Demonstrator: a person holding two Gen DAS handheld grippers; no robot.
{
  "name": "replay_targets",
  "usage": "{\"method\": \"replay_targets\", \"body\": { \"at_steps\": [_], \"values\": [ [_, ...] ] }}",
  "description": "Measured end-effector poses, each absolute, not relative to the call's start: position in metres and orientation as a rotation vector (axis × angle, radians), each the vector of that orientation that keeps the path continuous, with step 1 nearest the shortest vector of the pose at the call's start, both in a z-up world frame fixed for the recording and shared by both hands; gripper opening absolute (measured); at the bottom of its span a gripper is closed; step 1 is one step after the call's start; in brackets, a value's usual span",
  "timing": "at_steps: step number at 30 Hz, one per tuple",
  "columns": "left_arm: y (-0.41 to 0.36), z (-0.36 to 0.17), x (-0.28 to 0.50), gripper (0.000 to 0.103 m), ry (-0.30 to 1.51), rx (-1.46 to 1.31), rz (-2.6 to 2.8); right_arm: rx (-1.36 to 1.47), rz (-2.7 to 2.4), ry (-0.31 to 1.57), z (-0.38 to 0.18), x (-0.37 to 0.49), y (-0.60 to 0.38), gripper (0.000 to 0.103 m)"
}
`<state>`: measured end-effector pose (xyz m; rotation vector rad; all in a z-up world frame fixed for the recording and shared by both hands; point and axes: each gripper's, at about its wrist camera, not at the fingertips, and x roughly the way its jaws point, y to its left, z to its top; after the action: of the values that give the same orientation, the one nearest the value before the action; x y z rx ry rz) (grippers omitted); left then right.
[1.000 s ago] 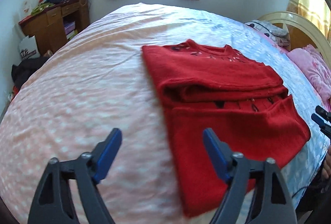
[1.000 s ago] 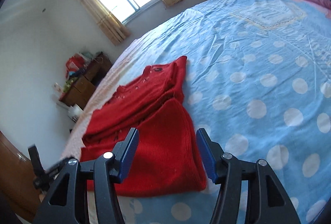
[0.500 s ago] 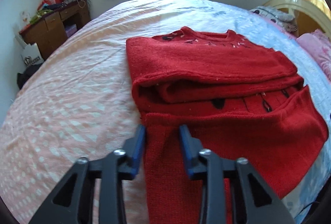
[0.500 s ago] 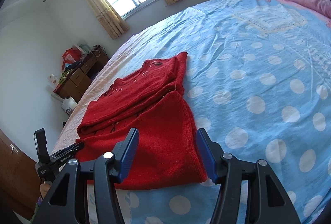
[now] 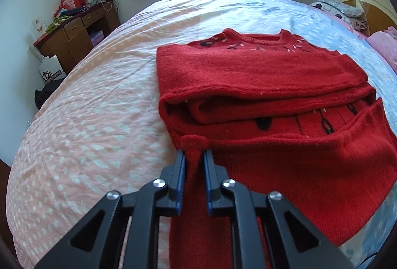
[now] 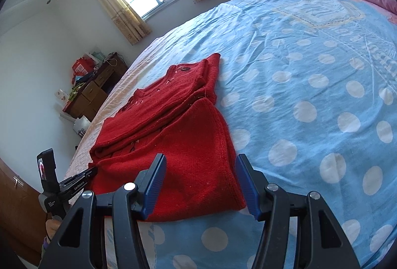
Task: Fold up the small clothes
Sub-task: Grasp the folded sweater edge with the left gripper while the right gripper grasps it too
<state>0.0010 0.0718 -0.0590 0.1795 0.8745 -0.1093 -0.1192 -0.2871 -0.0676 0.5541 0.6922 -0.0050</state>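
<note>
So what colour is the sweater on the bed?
Red, with small dark and pale stitched motifs. The sweater shows best in the left wrist view.

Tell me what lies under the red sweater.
The red sweater lies on the bedsheet, peach on one side, blue with dots on the other. What is directly beneath stays covered.

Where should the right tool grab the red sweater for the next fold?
Take the red sweater at its near right hem corner, coming in low from the bed's near edge. That corner lies flat and free between the open right tool, mirroring the left tool's pinch.
</note>
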Motion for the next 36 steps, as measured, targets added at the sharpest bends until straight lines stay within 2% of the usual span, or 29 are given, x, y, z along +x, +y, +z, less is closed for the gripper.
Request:
{"method": "replay_targets", "body": {
  "at_steps": [8,16,18,19,20,22,27,28,29,30,31,32,35,36],
  "values": [
    [0.069,-0.055,-0.001,0.012,0.870,0.191,-0.088,0.522,-0.028,0.695,-0.066,-0.118,-0.285,0.058],
    [0.080,-0.050,-0.006,0.012,0.821,0.090,-0.211,0.372,-0.112,0.678,-0.058,-0.114,-0.284,0.058],
    [0.083,-0.052,-0.005,0.016,0.824,0.066,-0.225,0.335,-0.104,0.690,-0.057,-0.104,-0.285,0.058],
    [0.085,-0.053,-0.004,0.025,0.823,0.048,-0.234,0.324,-0.096,0.696,-0.057,-0.099,-0.284,0.058],
    [0.085,-0.053,-0.005,0.039,0.822,0.037,-0.243,0.310,-0.087,0.698,-0.056,-0.094,-0.283,0.058],
    [0.086,-0.056,-0.004,0.050,0.818,0.031,-0.235,0.270,-0.074,0.689,-0.054,-0.081,-0.278,0.058],
    [0.082,-0.059,-0.004,0.050,0.813,0.004,-0.244,0.181,-0.060,0.720,-0.067,-0.043,-0.262,0.058],
    [0.084,-0.059,-0.002,0.048,0.815,-0.010,-0.246,0.166,-0.061,0.735,-0.072,-0.036,-0.259,0.058],
    [0.086,-0.060,-0.002,0.040,0.816,-0.017,-0.248,0.156,-0.056,0.747,-0.076,-0.032,-0.256,0.058],
    [0.086,-0.060,-0.002,0.034,0.817,-0.016,-0.245,0.144,-0.041,0.759,-0.082,-0.029,-0.252,0.051],
    [0.087,-0.060,-0.002,0.020,0.813,-0.005,-0.239,0.125,-0.036,0.775,-0.086,-0.027,-0.248,0.041],
    [0.087,-0.061,-0.003,0.013,0.809,0.007,-0.234,0.099,-0.048,0.787,-0.089,-0.026,-0.245,0.020],
    [0.095,-0.059,-0.006,0.009,0.797,-0.013,-0.252,0.086,-0.066,0.756,-0.082,-0.036,-0.243,0.008],
    [0.100,-0.057,-0.008,0.009,0.786,-0.037,-0.261,0.104,-0.073,0.734,-0.077,-0.043,-0.245,0.008]
  ]
}}
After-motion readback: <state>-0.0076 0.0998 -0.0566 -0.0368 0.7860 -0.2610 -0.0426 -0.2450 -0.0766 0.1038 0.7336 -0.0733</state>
